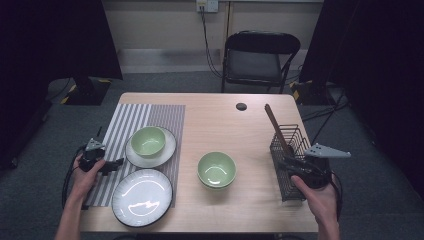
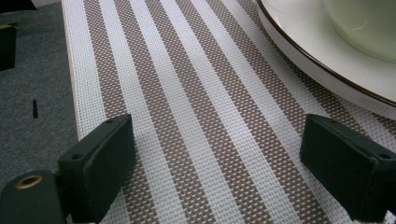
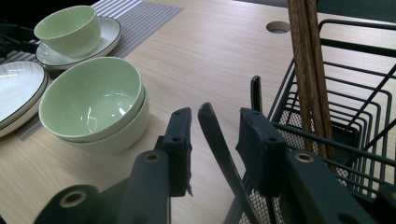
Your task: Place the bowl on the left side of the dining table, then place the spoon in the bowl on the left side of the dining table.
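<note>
Right gripper view puts us at the action: the right gripper (image 3: pixel 215 149) has its jaws part-open around a dark utensil handle (image 3: pixel 219 149), a pad on either side, and whether they touch it yet is hard to call. That handle leans at the near corner of the wire basket (image 3: pixel 355 107), tilting out towards the green bowls. Behind it in the basket stand wooden sticks (image 3: pixel 308 70), upright against the far wall.

To my eye this is the grab just before a lift. Doing it well means closing squarely on the handle, then drawing it up along its own lean, clear of the basket's top wire and without nudging the sticks.

Out from the basket, the stacked green bowls (image 3: pixel 93 102) sit on bare table on the side towards the striped mat. Beyond them a single green bowl (image 1: pixel 148 140) rests on a white plate (image 1: pixel 167 150), with an empty plate (image 1: pixel 142 196) nearer the person.

Over on the mat (image 2: pixel 196 116), well apart from the basket, the left gripper (image 2: pixel 215 158) hovers with jaws wide apart and nothing between them.

What the utensil is, I can't say: its working end is down in the mesh, hidden by the jaws.
</note>
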`<state>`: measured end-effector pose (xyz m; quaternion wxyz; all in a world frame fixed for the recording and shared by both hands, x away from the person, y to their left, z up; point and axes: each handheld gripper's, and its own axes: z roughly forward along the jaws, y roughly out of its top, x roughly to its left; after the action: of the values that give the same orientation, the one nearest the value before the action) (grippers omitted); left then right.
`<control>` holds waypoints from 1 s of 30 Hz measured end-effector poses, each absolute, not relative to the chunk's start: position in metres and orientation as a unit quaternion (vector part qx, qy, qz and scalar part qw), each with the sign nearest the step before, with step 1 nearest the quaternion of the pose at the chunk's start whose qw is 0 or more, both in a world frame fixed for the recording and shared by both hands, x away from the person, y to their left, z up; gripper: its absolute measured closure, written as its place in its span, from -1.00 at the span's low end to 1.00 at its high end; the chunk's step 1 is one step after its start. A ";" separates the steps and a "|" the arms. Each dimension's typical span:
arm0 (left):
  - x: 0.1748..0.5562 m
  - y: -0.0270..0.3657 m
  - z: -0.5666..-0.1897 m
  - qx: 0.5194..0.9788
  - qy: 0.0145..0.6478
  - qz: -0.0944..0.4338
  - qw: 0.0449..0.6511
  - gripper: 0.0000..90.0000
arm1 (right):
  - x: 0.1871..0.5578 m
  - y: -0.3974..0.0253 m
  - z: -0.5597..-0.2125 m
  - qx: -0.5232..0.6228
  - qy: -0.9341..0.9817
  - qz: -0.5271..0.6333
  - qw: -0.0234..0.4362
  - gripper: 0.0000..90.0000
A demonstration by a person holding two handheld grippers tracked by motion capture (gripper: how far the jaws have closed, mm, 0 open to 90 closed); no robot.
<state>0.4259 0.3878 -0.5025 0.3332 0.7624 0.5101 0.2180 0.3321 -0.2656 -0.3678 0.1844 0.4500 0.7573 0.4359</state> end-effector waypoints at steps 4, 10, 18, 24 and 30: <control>0.426 0.388 -0.503 0.762 0.510 0.218 0.333 -0.78 | 0.331 -0.265 -0.369 0.450 0.762 0.428 0.182 0.54; 0.426 0.388 -0.503 0.763 0.510 0.218 0.333 -0.78 | 0.333 -0.267 -0.369 0.452 0.764 0.420 0.190 0.73; 0.426 0.388 -0.503 0.763 0.510 0.217 0.333 -0.78 | 0.337 -0.270 -0.366 0.450 0.760 0.423 0.204 0.90; 0.426 0.388 -0.503 0.763 0.510 0.217 0.334 -0.78 | 0.342 -0.274 -0.365 0.454 0.755 0.425 0.209 0.95; 0.426 0.388 -0.503 0.763 0.510 0.217 0.333 -0.78 | 0.344 -0.277 -0.361 0.451 0.751 0.430 0.219 0.99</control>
<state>0.4260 0.3879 -0.5025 0.3332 0.7628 0.5099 0.2170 0.3442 -0.2774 -0.3614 0.2189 0.4507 0.7509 0.4302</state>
